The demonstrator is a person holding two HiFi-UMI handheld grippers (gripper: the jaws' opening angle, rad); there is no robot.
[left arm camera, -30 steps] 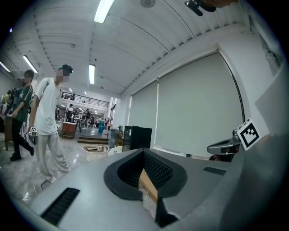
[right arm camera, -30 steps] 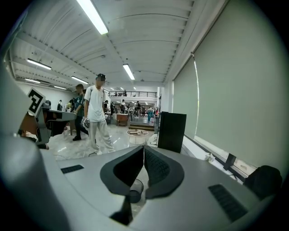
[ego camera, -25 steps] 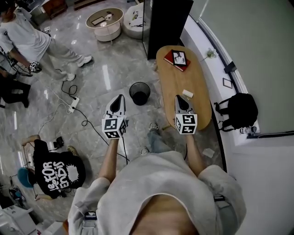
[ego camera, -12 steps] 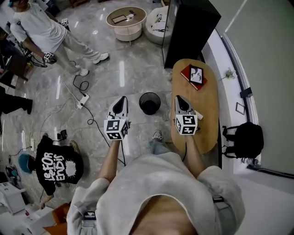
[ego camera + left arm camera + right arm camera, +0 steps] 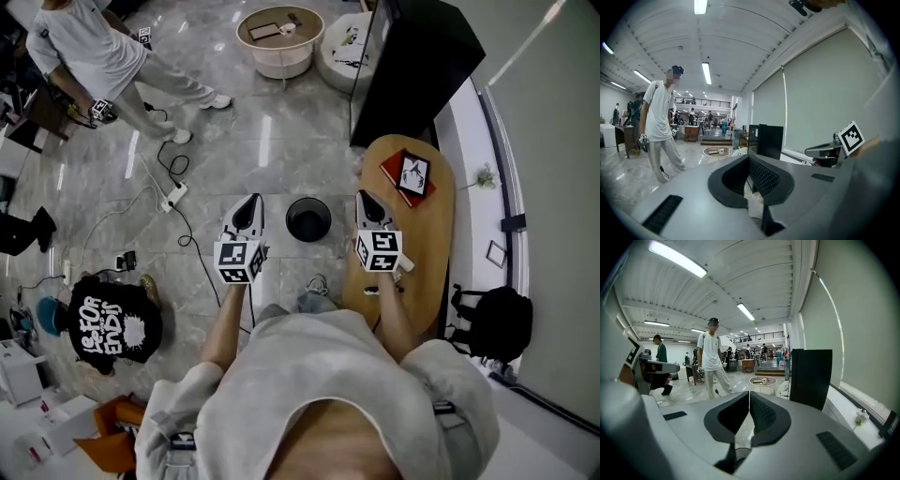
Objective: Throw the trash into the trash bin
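A black round trash bin (image 5: 308,218) stands on the marble floor, between my two grippers in the head view. My left gripper (image 5: 251,201) is held over the floor just left of the bin, its jaws shut (image 5: 749,157) with nothing between them. My right gripper (image 5: 364,197) hangs over the left edge of the oval wooden table (image 5: 427,246), its jaws shut and empty (image 5: 749,393). A small white piece of trash (image 5: 405,265) lies on the table beside the right gripper's marker cube. The bin's inside looks dark; I cannot tell its contents.
A red book (image 5: 408,173) lies at the table's far end. A tall black cabinet (image 5: 422,66) stands beyond it, and a black backpack (image 5: 492,323) sits at the right. A power strip (image 5: 173,195) with cables, a standing person (image 5: 103,56) and a crouching person (image 5: 108,328) are at the left.
Both grippers have advanced toward the bin and table. The bin now sits level with the gripper tips, and the white piece has passed from ahead of the right gripper to beside its cube.
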